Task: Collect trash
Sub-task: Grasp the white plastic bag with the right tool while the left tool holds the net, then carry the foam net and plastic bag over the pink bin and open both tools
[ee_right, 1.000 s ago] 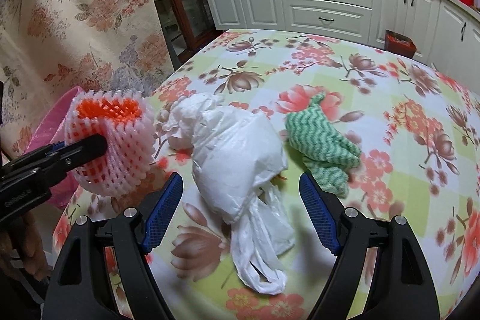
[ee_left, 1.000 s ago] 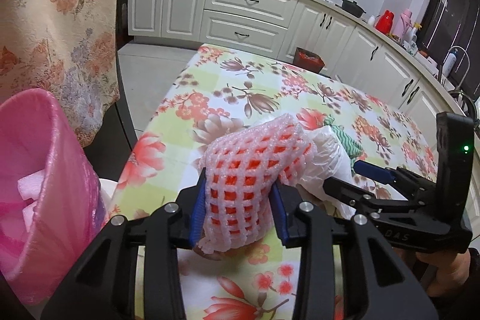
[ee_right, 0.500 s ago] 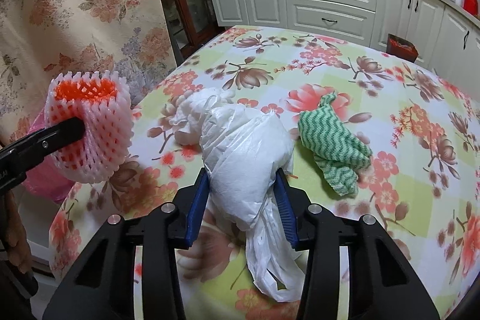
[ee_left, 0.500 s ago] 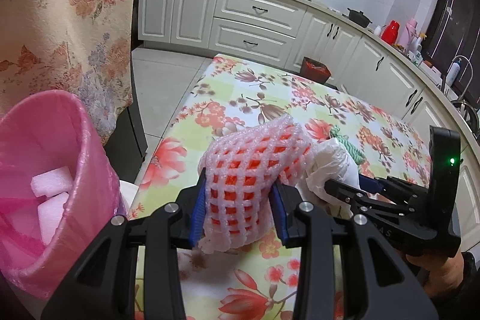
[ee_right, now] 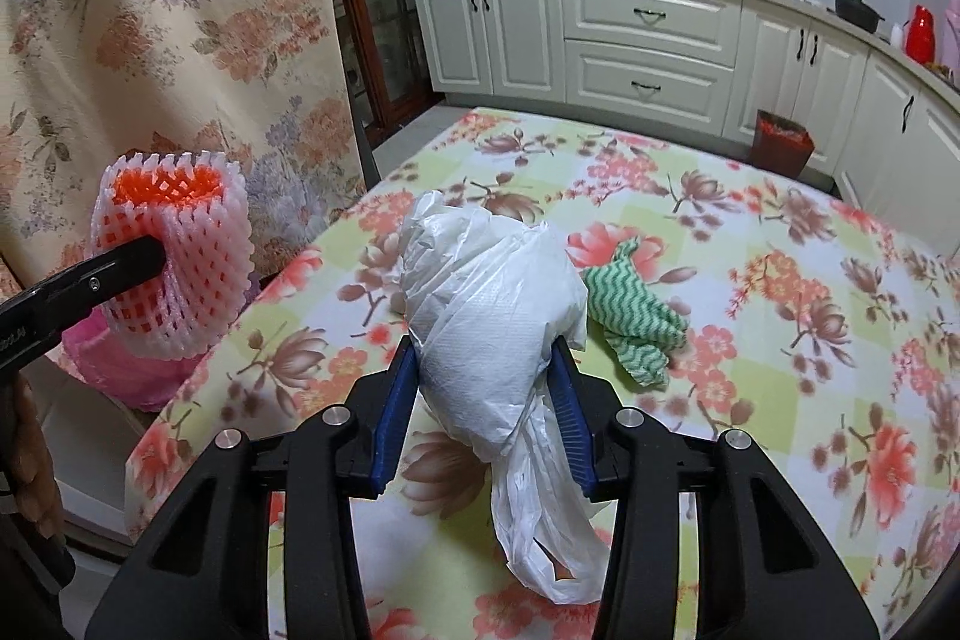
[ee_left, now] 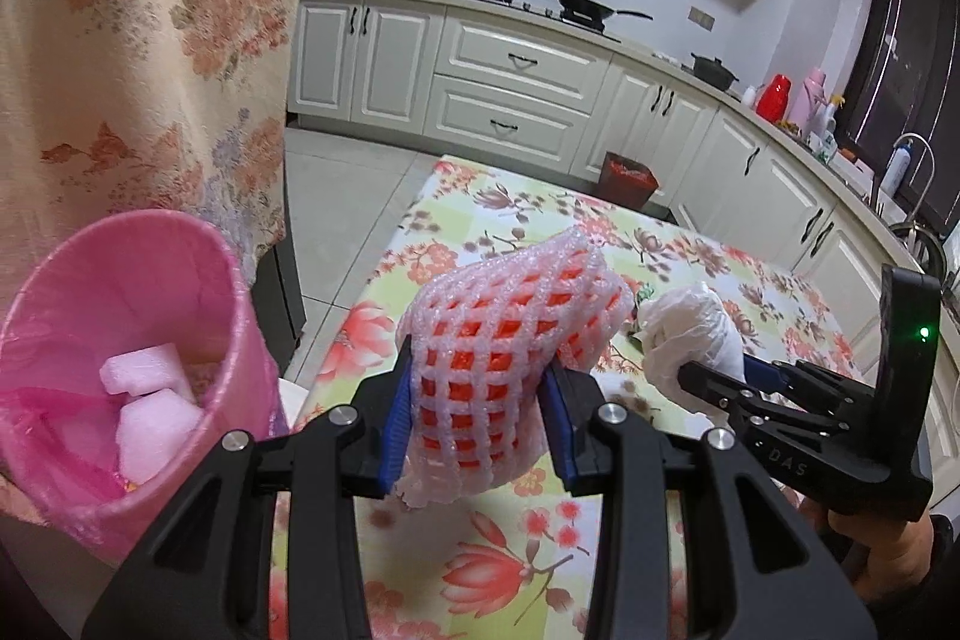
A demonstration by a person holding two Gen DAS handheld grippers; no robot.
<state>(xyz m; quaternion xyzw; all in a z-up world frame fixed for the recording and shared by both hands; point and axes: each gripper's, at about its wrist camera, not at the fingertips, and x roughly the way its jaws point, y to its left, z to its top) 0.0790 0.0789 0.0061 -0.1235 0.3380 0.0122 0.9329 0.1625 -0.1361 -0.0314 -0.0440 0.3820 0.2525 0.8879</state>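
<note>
My left gripper (ee_left: 477,415) is shut on a pink foam fruit net (ee_left: 504,352) with an orange inside, held above the table's near left edge. The same foam net (ee_right: 180,262) shows at the left of the right wrist view. My right gripper (ee_right: 483,409) is shut on a crumpled white plastic bag (ee_right: 486,304), lifted off the flowered tablecloth (ee_right: 780,340) with its tail hanging down. In the left wrist view the white bag (ee_left: 690,334) sits in the right gripper beside the net. A pink-lined bin (ee_left: 102,376) with foam pieces stands low at the left, off the table.
A green zigzag cloth (ee_right: 630,316) lies on the table right of the bag. A floral curtain (ee_left: 138,40) hangs at the left. A small red bin (ee_right: 780,148) stands on the floor beyond the table, before white kitchen cabinets (ee_right: 648,40).
My right gripper closed on the white bag and raised it off the table. The left gripper rose with the foam net, and the pink bin's inside came into fuller view.
</note>
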